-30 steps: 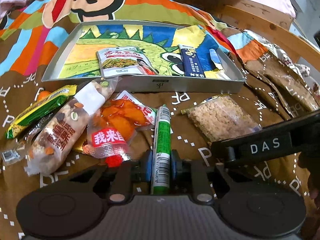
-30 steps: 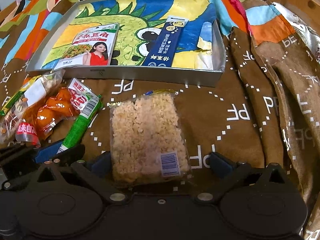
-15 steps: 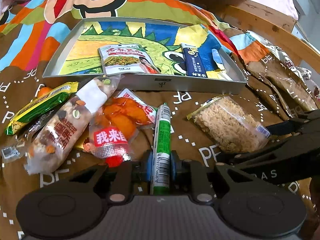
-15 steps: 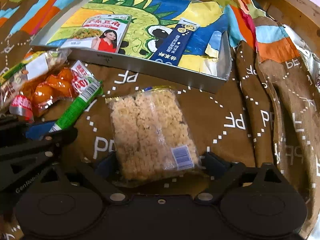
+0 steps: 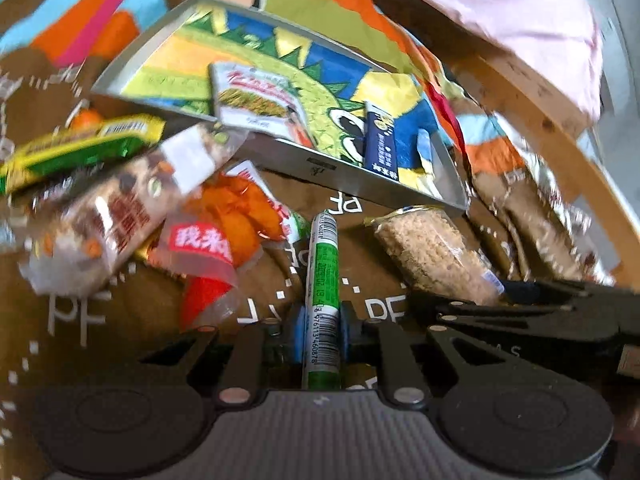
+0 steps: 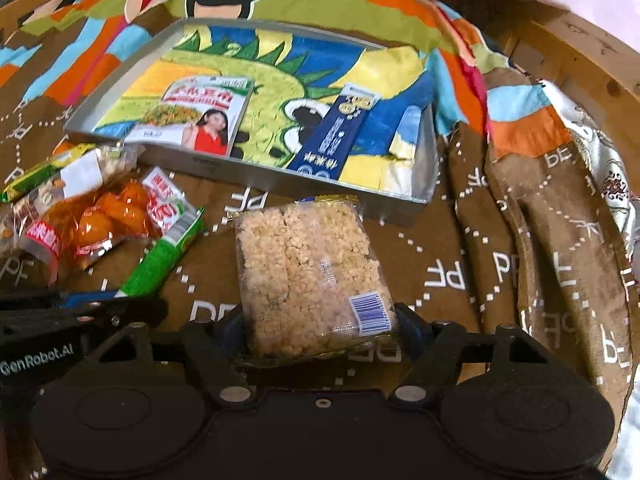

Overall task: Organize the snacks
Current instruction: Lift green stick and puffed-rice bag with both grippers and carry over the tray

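My left gripper (image 5: 320, 328) is shut on a green stick snack (image 5: 322, 280) and holds it just above the brown cloth. My right gripper (image 6: 320, 332) is shut on a clear pack of puffed rice cake (image 6: 308, 276), which also shows in the left wrist view (image 5: 432, 256). The grey tray (image 6: 248, 168) with a dinosaur picture lies beyond both; it holds a white snack packet (image 6: 200, 116) and a dark blue sachet (image 6: 332, 136). The green stick also shows in the right wrist view (image 6: 164, 256).
Left of the grippers lie an orange snack bag (image 5: 224, 216), a nut mix bag (image 5: 116, 208) and a yellow-green bar (image 5: 80, 148). A wooden edge (image 5: 560, 128) runs at the right, with a silvery wrapper (image 6: 608, 168) near it.
Both grippers have lifted and tilted with their snacks. The right gripper's jaws have closed in on the rice cake pack. The left view now blurs from motion.
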Motion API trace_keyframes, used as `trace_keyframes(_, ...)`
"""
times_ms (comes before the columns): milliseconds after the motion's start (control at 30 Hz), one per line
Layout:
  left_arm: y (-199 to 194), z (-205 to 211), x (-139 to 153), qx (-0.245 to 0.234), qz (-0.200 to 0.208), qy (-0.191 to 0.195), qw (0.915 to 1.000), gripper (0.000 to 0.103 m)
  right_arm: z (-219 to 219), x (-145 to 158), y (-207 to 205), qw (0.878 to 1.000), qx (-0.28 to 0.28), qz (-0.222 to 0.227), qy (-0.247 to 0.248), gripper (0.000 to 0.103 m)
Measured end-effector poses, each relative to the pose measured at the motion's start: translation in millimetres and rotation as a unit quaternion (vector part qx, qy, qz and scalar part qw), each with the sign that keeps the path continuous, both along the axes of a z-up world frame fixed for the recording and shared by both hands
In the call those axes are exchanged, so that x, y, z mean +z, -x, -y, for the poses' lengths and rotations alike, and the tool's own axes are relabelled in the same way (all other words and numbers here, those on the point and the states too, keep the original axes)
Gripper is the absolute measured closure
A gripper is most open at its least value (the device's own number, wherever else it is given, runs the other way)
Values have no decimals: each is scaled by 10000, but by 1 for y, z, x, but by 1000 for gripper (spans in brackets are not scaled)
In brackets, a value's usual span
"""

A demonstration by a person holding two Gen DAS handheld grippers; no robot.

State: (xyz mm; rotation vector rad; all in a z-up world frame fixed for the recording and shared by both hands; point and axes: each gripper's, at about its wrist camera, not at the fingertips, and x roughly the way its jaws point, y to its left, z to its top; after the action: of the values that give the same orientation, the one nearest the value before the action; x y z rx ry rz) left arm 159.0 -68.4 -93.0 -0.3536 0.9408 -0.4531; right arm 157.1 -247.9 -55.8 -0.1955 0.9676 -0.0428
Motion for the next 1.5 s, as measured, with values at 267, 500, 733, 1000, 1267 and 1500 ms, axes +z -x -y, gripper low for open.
trace_keyframes(267,3,-2,6,44,147,276,9995,85,1,13,2,9985,-76,539,-10,28)
trace_keyframes(500,9,0,18,75,473,300,9984,85,5,19,3,9963,-220,825,-66,28)
trace_keyframes(733,9,-2,40,405,1044,42,9937,85,1,27,5,9911,-193,1312,-81,28)
trace_keyframes(1000,-26,14,71,566,1629,154,9849,85,-4,32,-13,9798,-194,1987,105,28)
trace_keyframes(1267,-92,23,72,487,1685,190,9843,85,20,28,-51,9707,-715,2289,-174,27)
trace_keyframes(1500,-135,29,49,390,1691,18,9848,85,47,10,-83,9664,-1276,2163,-552,27)
